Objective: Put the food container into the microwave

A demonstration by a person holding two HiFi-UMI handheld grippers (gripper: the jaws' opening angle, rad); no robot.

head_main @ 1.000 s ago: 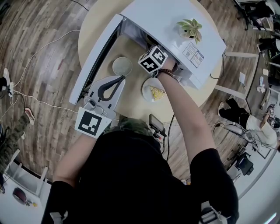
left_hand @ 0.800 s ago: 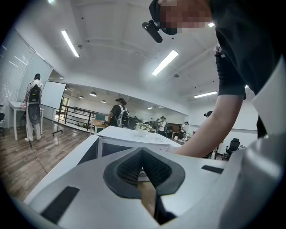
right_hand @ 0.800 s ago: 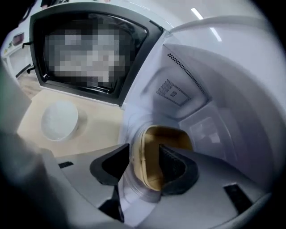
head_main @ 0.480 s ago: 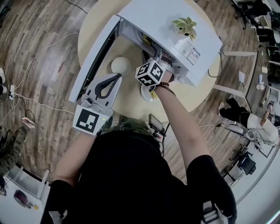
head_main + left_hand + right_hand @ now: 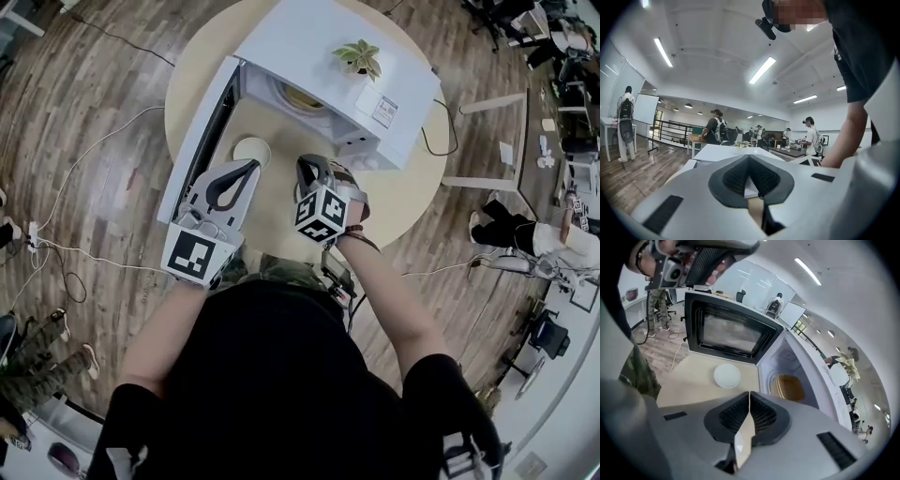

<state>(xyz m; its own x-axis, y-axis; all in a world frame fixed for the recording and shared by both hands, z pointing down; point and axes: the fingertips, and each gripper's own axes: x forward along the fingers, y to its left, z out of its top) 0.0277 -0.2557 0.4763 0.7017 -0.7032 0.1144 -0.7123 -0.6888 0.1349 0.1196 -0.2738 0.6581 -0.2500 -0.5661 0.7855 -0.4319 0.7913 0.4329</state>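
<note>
The white microwave (image 5: 323, 56) stands on the round table with its door (image 5: 192, 155) swung open to the left. Inside, on the turntable, sits the food container (image 5: 787, 387) with yellowish contents, also visible in the head view as the container (image 5: 302, 97). My right gripper (image 5: 749, 393) is shut and empty, out in front of the cavity, and in the head view this right gripper (image 5: 306, 165) hovers over the table. My left gripper (image 5: 251, 165) is beside the door, jaws shut on nothing. The left gripper (image 5: 749, 157) points up over the microwave's top.
A round white lid (image 5: 727, 376) lies on the tan table (image 5: 412, 187) just in front of the cavity. A small potted plant (image 5: 357, 56) stands on the microwave. Cables run over the wood floor to the left. People stand far off in the room.
My right gripper has pulled back from the microwave's mouth toward the table's near edge. The dish of yellow food seen under my right arm earlier is now out of sight. The left gripper barely moved.
</note>
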